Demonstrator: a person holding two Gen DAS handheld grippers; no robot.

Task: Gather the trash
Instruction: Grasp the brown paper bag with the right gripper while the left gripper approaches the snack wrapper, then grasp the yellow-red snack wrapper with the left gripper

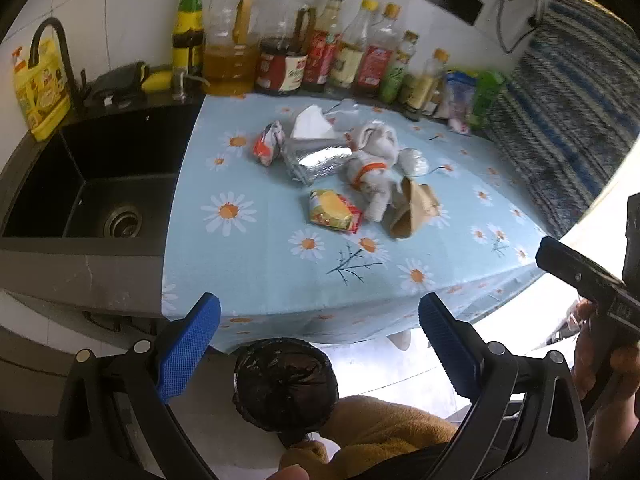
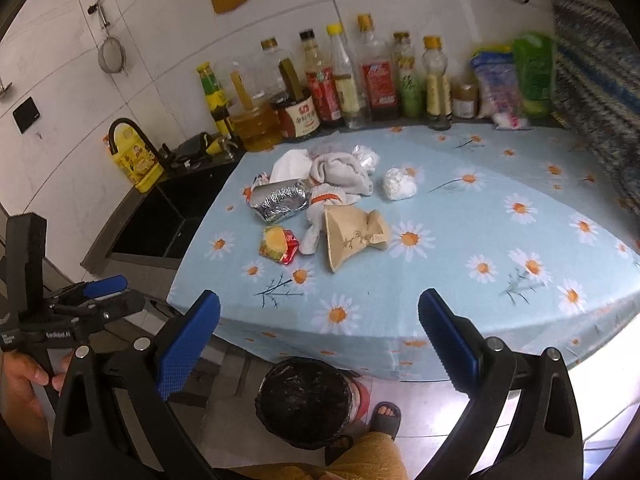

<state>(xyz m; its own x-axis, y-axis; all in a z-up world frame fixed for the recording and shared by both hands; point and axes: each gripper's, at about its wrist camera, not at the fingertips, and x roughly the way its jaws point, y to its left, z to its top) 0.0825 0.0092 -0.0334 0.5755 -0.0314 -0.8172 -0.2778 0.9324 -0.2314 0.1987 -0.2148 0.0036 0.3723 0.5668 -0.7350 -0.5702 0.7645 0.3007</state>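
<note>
A pile of trash lies mid-table on the daisy-print cloth (image 2: pixel 460 264): a silver foil bag (image 2: pixel 280 200), a yellow-red snack pack (image 2: pixel 278 244), a brown paper bag (image 2: pixel 352 232), a white plastic ball (image 2: pixel 398 184), a white tissue (image 2: pixel 290 164) and a red-white wrapper (image 1: pixel 270 142). A grey cloth (image 2: pixel 340 176) lies among them. The bin with a black liner (image 2: pixel 306 396) stands on the floor below the table's front edge. My left gripper (image 1: pixel 320 340) and right gripper (image 2: pixel 320 332) both hover open over the bin, short of the table edge, holding nothing.
A black sink (image 1: pixel 100 184) with a faucet (image 1: pixel 52 52) is left of the table. Several sauce and oil bottles (image 2: pixel 332 84) line the back wall. A striped cloth (image 2: pixel 592 80) hangs at the right. A person's sandalled foot (image 2: pixel 386 416) is beside the bin.
</note>
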